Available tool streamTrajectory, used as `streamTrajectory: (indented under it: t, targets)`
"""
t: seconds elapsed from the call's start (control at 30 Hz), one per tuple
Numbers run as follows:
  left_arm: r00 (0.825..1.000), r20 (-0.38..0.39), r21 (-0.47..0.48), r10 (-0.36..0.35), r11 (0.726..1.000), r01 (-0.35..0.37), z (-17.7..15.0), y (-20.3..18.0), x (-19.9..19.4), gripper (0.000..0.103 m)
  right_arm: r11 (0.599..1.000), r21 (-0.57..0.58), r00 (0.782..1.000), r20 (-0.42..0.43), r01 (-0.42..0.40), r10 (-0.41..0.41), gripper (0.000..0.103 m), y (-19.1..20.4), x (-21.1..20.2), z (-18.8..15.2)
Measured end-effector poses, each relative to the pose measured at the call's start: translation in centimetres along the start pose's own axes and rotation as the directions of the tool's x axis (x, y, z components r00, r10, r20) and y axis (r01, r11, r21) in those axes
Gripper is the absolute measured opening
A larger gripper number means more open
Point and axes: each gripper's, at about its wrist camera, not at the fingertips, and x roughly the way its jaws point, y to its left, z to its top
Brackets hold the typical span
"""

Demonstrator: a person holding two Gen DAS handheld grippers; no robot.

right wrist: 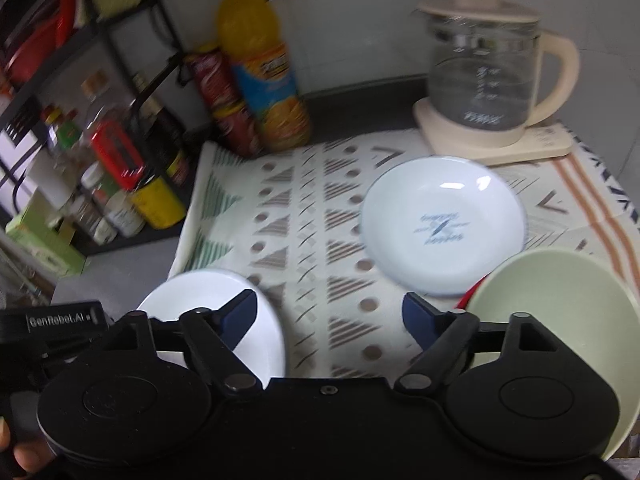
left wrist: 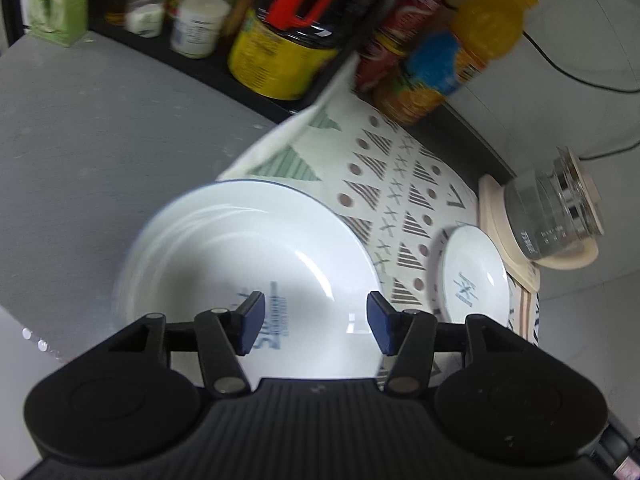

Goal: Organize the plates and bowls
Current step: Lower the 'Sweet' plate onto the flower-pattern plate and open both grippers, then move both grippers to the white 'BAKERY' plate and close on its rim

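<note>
A large white plate [left wrist: 240, 256] with a blue rim and blue print lies on the patterned cloth's left edge; it shows in the right wrist view [right wrist: 208, 300] too. My left gripper [left wrist: 316, 320] is open just above it, holding nothing. A smaller white plate [left wrist: 474, 276] with a blue mark lies to the right, also in the right wrist view [right wrist: 442, 224]. My right gripper [right wrist: 330, 320] is open and empty over the cloth between the two plates. A pale green bowl [right wrist: 560, 320] sits at the right on something red [right wrist: 470, 298].
A patterned cloth [right wrist: 312, 216] covers the counter. A glass kettle [right wrist: 484, 76] on a cream base stands at the back right. An orange juice bottle [right wrist: 260, 60] and a red can [right wrist: 224, 104] stand at the back. A black rack [right wrist: 100, 120] of jars is on the left.
</note>
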Motion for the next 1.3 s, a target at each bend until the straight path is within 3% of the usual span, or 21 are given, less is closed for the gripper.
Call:
streamTrajectory:
  t: [0.2, 0.8, 1.13, 1.3]
  targets:
    - [0.999, -0.034, 0.035, -0.004, 0.999, 0.005, 0.2, -2.9, 1.8, 0.054, 0.998, 0.055, 0.999, 0.006, 0.040, -0.040, 0.088, -2.7, 0.2, 1.4]
    - [0.987, -0.157, 0.128, -0.018, 0.991, 0.038, 1.3, -11.1, 9.4, 0.054, 0.977, 0.180, 0.992, -0.065, 0.115, -0.105, 0.090, -10.8, 3.3, 5.5]
    - [0.981, -0.193, 0.125, -0.021, 0.991, 0.046, 1.4, -13.2, 13.2, 0.054, 0.954, 0.243, 0.976, -0.171, 0.177, -0.137, 0.089, -14.7, 6.9, 6.6]
    - [0.977, -0.214, 0.133, -0.020, 0.990, 0.050, 1.0, -14.0, 14.7, 0.052, 0.944, 0.283, 0.967, -0.233, 0.168, -0.102, 0.083, -16.1, 8.8, 6.7]
